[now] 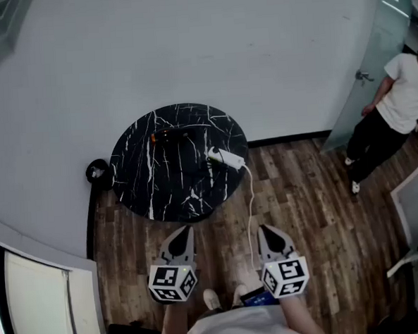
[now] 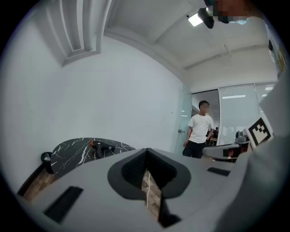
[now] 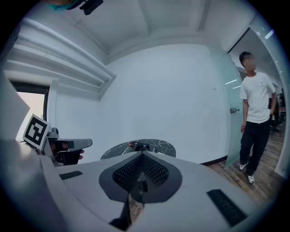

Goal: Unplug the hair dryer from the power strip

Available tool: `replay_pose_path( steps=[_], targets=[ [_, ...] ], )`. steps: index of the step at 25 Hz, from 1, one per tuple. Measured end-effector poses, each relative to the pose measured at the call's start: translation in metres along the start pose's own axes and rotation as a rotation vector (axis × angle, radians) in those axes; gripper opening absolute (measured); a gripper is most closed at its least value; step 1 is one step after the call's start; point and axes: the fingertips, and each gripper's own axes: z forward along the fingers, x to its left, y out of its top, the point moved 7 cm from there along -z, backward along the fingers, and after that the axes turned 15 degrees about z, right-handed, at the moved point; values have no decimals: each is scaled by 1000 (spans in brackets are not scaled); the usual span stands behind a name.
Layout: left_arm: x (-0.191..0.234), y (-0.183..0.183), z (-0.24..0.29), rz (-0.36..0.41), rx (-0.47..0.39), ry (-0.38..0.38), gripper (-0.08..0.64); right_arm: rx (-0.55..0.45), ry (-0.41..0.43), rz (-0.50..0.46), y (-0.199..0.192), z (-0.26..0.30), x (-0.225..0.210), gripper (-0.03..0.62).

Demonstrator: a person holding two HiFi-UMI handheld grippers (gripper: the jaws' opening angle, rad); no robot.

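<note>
A round black marble table (image 1: 161, 190) stands ahead of me by the white wall. On it lies a black hair dryer (image 1: 170, 135) with an orange end, also visible in the left gripper view (image 2: 100, 147) and the right gripper view (image 3: 139, 145). A white power strip (image 1: 227, 157) rests at the table's right edge, with a plug in its left end. Its white cable (image 1: 252, 209) runs down over the floor toward me. My left gripper (image 1: 185, 232) and right gripper (image 1: 264, 230) hang side by side well short of the table, both shut and empty.
A person in a white shirt and black trousers (image 1: 393, 116) stands at the right by a glass door (image 1: 371, 54). A small black object (image 1: 97, 171) sits on the floor left of the table. Wood flooring (image 1: 318, 212) lies between me and the table. A window (image 1: 34, 307) is at lower left.
</note>
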Motion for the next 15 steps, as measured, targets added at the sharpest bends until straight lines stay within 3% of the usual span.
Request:
replay_pose_path(
  steps=[15],
  targets=[
    [-6, 6, 21, 6, 12, 14, 0, 6, 26, -15, 12, 16, -16, -2]
  ],
)
